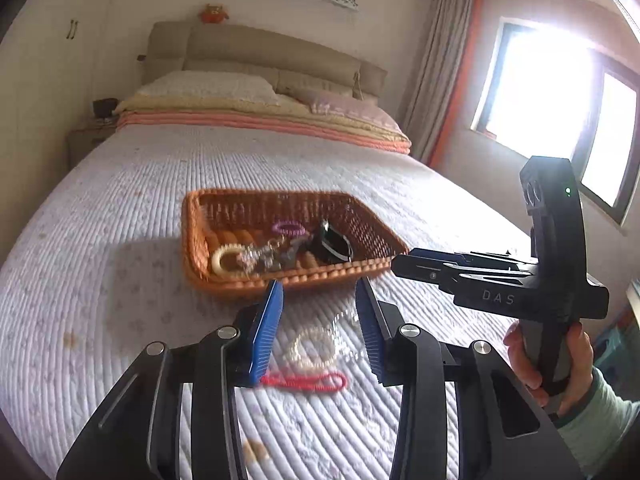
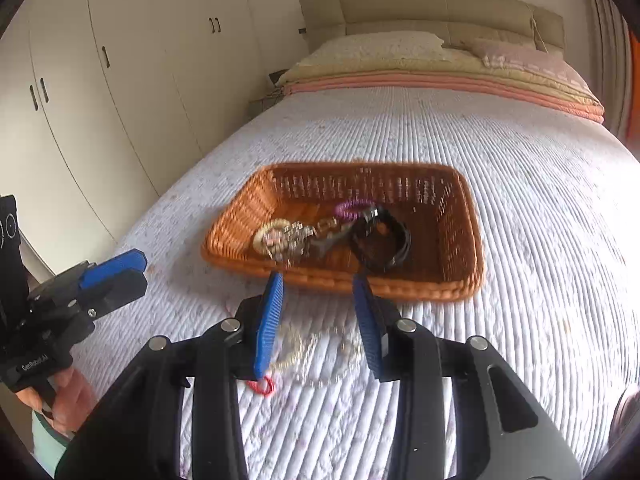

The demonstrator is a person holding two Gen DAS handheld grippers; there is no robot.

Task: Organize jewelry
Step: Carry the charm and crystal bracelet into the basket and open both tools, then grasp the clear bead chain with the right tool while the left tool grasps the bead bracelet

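An orange wicker basket (image 1: 192, 248) (image 2: 460, 288) sits on the bed. It holds a purple coil band (image 1: 289, 227) (image 2: 352, 207), a cream ring (image 1: 224, 258), metal pieces and a black band (image 1: 332, 244) (image 2: 380, 246). On the quilt in front lie a pearl bracelet (image 1: 314, 346) (image 2: 290, 346), a red coil band (image 1: 308, 382) (image 2: 263, 386) and a thin clear chain (image 1: 344, 320). My left gripper (image 1: 319, 334) is open above the pearl bracelet. My right gripper (image 2: 318, 328) is open above the same pieces; in the left wrist view (image 1: 404, 264) its fingers look closed together side-on.
The quilted bed (image 2: 520, 200) stretches back to pillows and a folded blanket (image 1: 260, 120). White wardrobes (image 2: 100, 100) stand on the left, a window (image 1: 560, 100) and curtain on the right.
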